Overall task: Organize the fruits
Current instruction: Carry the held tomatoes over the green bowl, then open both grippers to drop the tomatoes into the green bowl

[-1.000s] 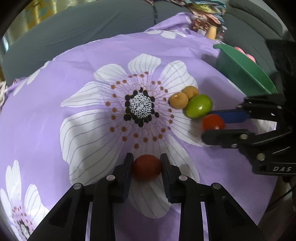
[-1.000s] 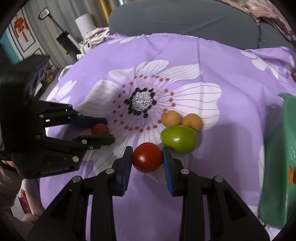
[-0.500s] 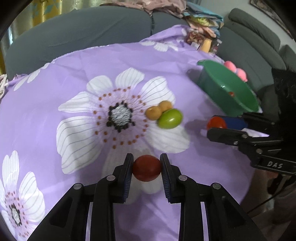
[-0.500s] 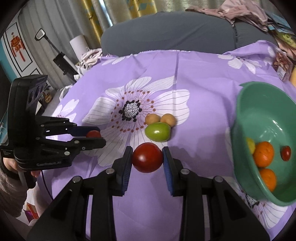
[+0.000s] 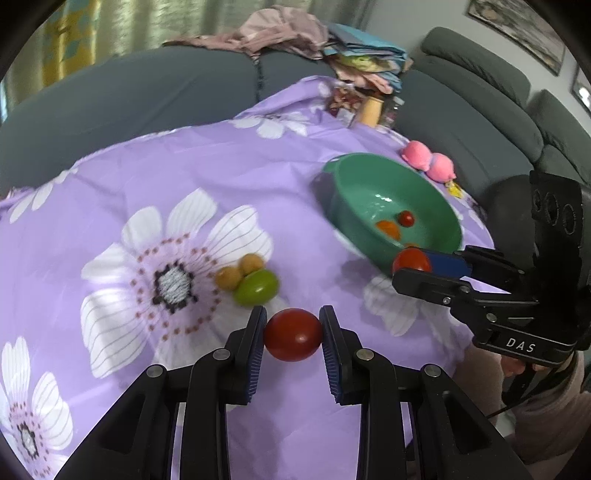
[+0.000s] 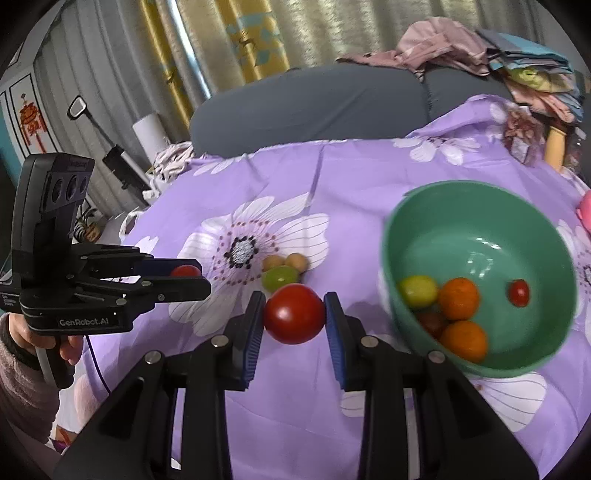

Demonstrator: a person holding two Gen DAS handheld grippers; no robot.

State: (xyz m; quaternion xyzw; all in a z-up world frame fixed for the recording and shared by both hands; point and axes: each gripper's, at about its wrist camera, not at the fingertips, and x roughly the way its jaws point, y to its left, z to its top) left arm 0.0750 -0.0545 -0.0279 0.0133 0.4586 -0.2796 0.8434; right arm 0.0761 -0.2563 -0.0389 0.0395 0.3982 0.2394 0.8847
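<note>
My left gripper (image 5: 292, 332) is shut on a dark red tomato (image 5: 293, 335), held above the purple flowered cloth (image 5: 184, 177). My right gripper (image 6: 294, 314) is shut on a brighter red tomato (image 6: 294, 314), held just left of the green bowl (image 6: 480, 206). The bowl holds two oranges (image 6: 458, 298), a yellow-green fruit (image 6: 418, 291) and small red tomatoes (image 6: 518, 292). A green fruit (image 5: 256, 288) and two small tan fruits (image 5: 229, 277) lie together on the cloth. The right gripper also shows in the left wrist view (image 5: 413, 264), at the bowl's near rim (image 5: 369, 254).
A grey sofa (image 5: 110, 96) curves behind the table, with a pile of clothes (image 5: 295, 33) on its back. Pink plush toys (image 5: 428, 160) lie beyond the bowl. A tan bottle (image 5: 371, 109) and packets stand at the cloth's far edge.
Both grippers have risen from the cloth with their tomatoes. The right gripper has moved toward the green bowl, which now shows its inside.
</note>
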